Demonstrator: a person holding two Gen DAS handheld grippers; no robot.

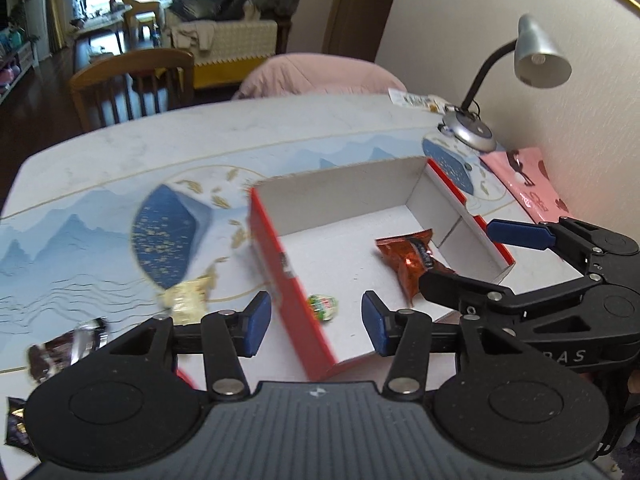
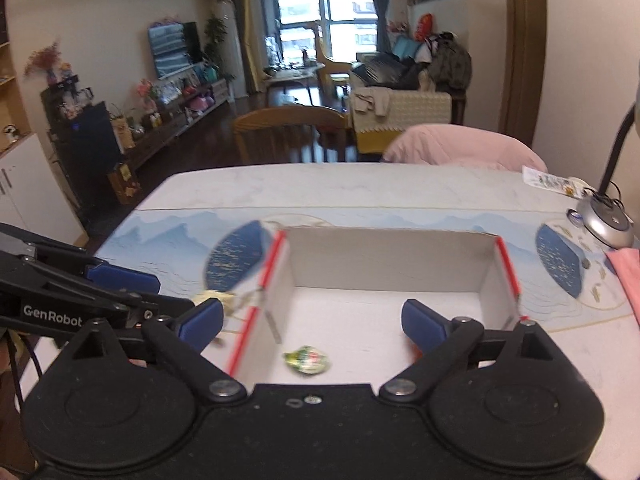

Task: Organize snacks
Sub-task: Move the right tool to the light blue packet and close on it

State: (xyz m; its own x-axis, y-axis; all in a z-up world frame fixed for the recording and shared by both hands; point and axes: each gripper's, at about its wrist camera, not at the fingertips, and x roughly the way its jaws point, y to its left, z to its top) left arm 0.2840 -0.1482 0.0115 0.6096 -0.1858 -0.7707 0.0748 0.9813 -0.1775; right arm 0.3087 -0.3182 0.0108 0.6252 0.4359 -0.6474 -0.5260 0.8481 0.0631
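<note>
An open-topped box with red outer walls (image 1: 290, 276) and a white inside (image 2: 384, 260) stands on the blue-patterned table mat. An orange snack packet (image 1: 408, 260) and a small green-and-white candy (image 1: 322, 307) (image 2: 307, 360) lie in it. My left gripper (image 1: 316, 322) hangs open above the box's left wall, holding nothing. My right gripper (image 2: 312, 320) (image 1: 474, 258) is open wide over the box, also with nothing in it. A pale yellow packet (image 1: 186, 298) (image 2: 218, 298) lies on the mat just left of the box. Dark wrappers (image 1: 68, 350) lie at the near left.
A silver desk lamp (image 1: 536, 52) stands at the far right by the wall, with a pink packet (image 1: 528, 184) beside its base. A white packet (image 1: 416, 102) lies at the table's far edge. A wooden chair (image 1: 132, 80) and a pink-covered chair (image 1: 320, 74) stand behind the table.
</note>
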